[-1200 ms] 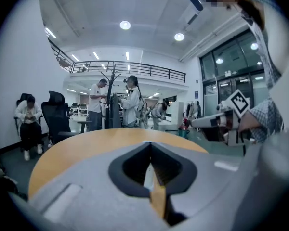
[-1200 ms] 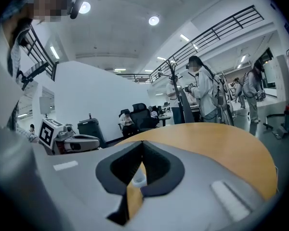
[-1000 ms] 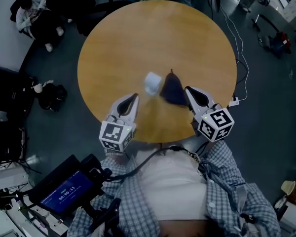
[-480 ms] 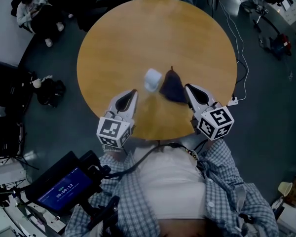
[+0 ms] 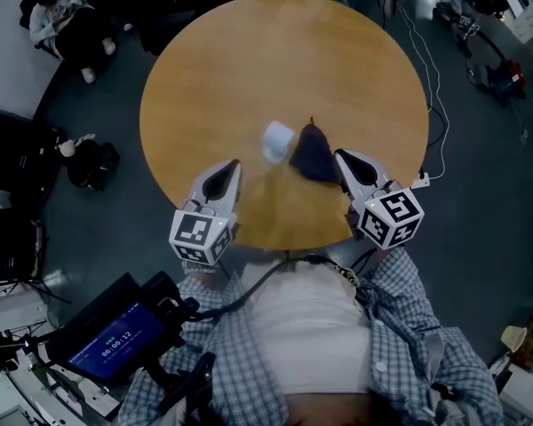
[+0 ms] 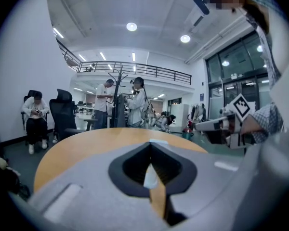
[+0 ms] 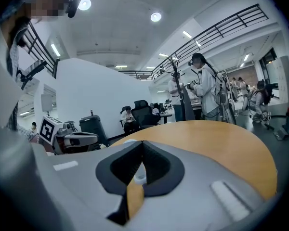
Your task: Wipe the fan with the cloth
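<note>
A small white fan stands near the middle of the round wooden table. A dark blue cloth lies crumpled just right of it, touching it or nearly so. My left gripper hovers shut over the table's near edge, a short way short of the fan, holding nothing. My right gripper is shut and empty too, its tip beside the cloth's right edge. In the left gripper view the jaws meet, and a bit of white shows through the gap below. The right gripper view shows closed jaws.
A white power strip and cables lie on the floor right of the table. A seated person and office chairs are at the far left, a dark bag nearer. A screen device sits by my left side.
My left gripper has drifted slightly back and left along the table's near edge. The right gripper, fan and cloth have stayed put.
</note>
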Available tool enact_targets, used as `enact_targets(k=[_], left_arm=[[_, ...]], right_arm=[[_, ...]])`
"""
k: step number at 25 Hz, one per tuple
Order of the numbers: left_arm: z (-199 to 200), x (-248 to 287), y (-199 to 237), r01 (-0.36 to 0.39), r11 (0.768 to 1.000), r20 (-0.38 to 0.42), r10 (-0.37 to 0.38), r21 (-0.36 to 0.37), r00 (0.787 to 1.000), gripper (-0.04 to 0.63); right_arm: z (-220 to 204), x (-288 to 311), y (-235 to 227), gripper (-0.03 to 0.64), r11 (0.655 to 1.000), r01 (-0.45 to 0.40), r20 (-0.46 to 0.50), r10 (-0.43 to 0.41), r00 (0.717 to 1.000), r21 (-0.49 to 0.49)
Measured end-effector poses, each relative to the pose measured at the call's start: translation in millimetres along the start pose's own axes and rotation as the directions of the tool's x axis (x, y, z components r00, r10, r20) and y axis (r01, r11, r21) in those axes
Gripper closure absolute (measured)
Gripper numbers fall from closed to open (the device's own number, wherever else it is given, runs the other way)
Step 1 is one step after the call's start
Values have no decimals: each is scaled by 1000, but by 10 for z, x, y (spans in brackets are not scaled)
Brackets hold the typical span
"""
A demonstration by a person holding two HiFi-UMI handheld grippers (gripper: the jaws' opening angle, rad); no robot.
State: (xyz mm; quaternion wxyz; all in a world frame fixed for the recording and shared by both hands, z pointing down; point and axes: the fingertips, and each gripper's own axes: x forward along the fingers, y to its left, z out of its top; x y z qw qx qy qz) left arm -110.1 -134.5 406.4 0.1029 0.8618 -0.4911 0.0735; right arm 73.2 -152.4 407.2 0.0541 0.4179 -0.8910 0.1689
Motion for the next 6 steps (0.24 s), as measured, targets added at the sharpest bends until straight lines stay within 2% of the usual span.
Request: enact_targets(k=[6], left_arm=[[-88, -30, 43, 2, 1000, -5, -2, -5, 1000, 595]], right_arm=[[-13, -2, 24, 614, 1000, -13, -4, 13, 1000, 1]])
